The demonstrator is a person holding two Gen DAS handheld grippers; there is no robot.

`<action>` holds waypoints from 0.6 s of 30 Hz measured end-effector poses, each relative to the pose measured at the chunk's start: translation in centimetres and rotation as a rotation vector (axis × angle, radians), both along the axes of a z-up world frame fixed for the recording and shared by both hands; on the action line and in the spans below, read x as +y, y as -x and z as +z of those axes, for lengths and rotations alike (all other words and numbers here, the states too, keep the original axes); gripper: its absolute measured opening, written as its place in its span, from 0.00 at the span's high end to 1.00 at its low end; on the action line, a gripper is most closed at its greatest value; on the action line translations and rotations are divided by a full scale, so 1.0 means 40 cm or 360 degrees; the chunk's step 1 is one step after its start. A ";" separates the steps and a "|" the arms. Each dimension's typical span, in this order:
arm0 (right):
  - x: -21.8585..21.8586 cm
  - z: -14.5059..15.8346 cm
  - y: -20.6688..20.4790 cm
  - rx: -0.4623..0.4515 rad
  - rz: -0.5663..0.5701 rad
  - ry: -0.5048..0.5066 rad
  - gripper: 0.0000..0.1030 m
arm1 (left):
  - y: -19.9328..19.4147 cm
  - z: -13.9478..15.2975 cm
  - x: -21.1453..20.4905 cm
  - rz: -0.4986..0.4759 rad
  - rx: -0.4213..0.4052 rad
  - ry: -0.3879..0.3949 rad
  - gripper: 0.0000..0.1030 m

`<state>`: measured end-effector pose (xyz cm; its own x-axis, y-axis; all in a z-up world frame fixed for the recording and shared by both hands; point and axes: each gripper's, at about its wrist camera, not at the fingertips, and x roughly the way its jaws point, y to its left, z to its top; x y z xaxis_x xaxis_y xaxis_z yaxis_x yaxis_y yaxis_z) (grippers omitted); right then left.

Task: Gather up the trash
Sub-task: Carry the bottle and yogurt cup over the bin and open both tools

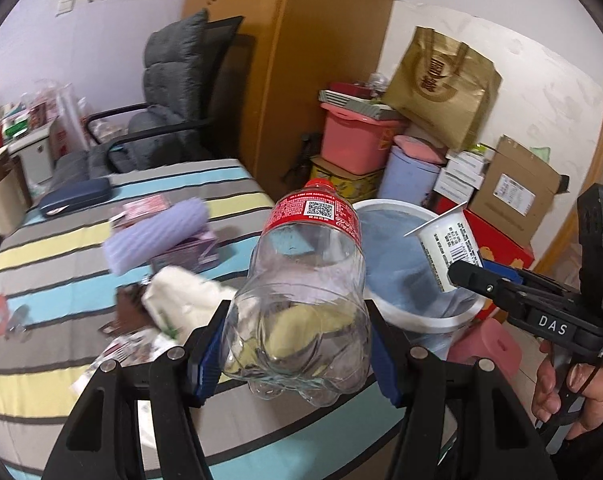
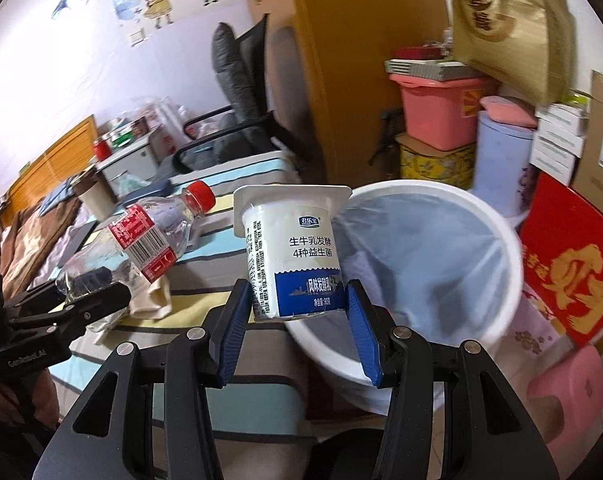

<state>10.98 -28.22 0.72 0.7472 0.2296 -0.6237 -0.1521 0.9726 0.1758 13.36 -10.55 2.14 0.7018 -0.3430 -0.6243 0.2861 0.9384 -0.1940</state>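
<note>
My left gripper (image 1: 297, 340) is shut on an empty clear plastic bottle (image 1: 305, 296) with a red label and cap, held by its base above the striped bed. My right gripper (image 2: 295, 312) is shut on a white and blue yogurt cup (image 2: 293, 248), held at the near rim of the white trash bin (image 2: 501, 240) with a blue liner. In the left wrist view the cup (image 1: 447, 244) hangs over the bin (image 1: 405, 320), with the right gripper (image 1: 467, 274) beside it. The bottle also shows in the right wrist view (image 2: 141, 244), with the left gripper (image 2: 85, 304) on it.
On the striped bed (image 1: 41, 248) lie a purple roll (image 1: 157, 236), a cream cloth (image 1: 181, 300), wrappers (image 1: 121, 352) and a navy case (image 1: 75, 196). Behind the bin stand pink tubs (image 1: 357, 140), boxes, a gold bag (image 1: 441, 84) and a red box (image 2: 565, 264). A grey chair (image 1: 169, 92) stands at the bed's far end.
</note>
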 end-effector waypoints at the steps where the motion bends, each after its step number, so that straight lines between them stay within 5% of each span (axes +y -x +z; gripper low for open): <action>1: -0.008 0.000 0.001 0.0000 -0.0017 0.0003 0.51 | -0.006 0.001 -0.012 -0.0015 -0.0001 -0.0001 0.40; 18: -0.106 -0.039 -0.010 0.0082 -0.0203 0.0042 0.51 | -0.093 -0.063 -0.173 -0.0217 0.0093 -0.0029 0.40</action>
